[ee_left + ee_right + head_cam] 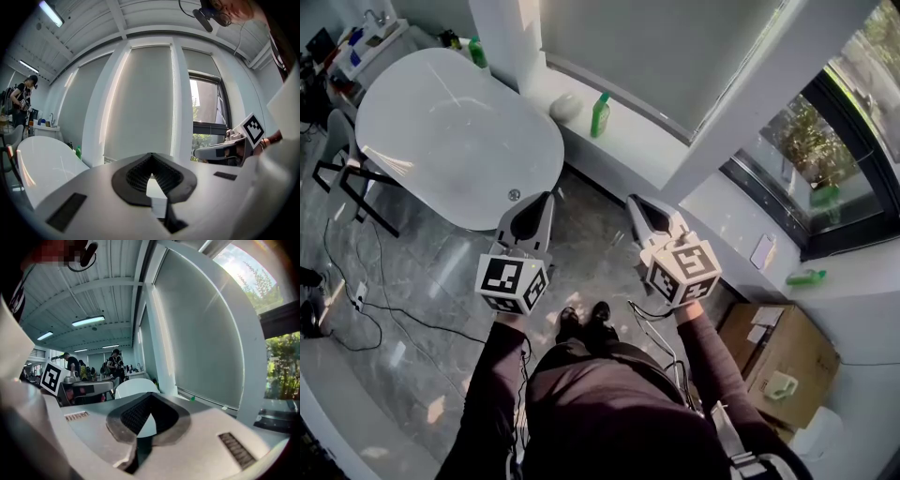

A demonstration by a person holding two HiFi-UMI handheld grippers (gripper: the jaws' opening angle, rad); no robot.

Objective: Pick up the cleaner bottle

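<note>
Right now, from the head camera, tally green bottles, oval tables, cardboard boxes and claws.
Green bottles: 3
Oval tables: 1
Cardboard boxes: 1
Claws: 2
Total: 7
A green shape in the window is left out.

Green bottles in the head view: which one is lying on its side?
The green bottle on the ledge at far right; the windowsill bottle and the bottle behind the table stand upright.

The cleaner bottle (600,115) is green, the table (441,141) white; left hand-held gripper (547,196) and right hand-held gripper (631,200) carry black-and-white square-patterned cubes.
</note>
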